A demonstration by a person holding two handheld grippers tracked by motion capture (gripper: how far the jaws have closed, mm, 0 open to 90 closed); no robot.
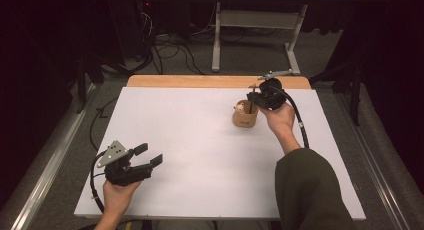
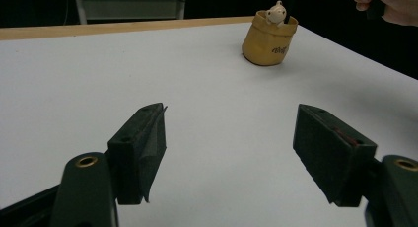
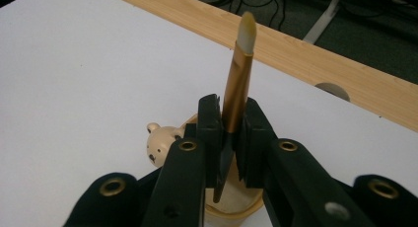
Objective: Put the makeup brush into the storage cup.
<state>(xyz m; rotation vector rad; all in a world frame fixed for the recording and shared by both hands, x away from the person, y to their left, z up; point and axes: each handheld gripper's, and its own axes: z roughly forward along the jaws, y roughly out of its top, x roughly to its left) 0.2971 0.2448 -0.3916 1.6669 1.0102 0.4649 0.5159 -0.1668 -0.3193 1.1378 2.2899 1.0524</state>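
Observation:
A tan cup (image 1: pixel 245 117) with a small bear figure (image 1: pixel 240 108) on its rim stands on the white table (image 1: pixel 200 140), right of centre. My right gripper (image 1: pixel 254 97) hovers over the cup, shut on a copper-coloured brush (image 3: pixel 237 94) with a pale tip pointing up; the brush's dark lower end reaches down into the cup (image 3: pixel 231 207) beside the bear (image 3: pixel 160 143). My left gripper (image 1: pixel 148 155) is held low near the table's front left edge, open, nothing between its fingers (image 2: pixel 143 143). It faces the cup (image 2: pixel 268 39) from far off.
A wooden strip (image 1: pixel 215 81) runs along the table's far edge. Beyond it stand a grey metal frame (image 1: pixel 255 25) and tangled cables (image 1: pixel 170 50) on the floor. A round grommet (image 3: pixel 331 91) sits in the wood near the cup.

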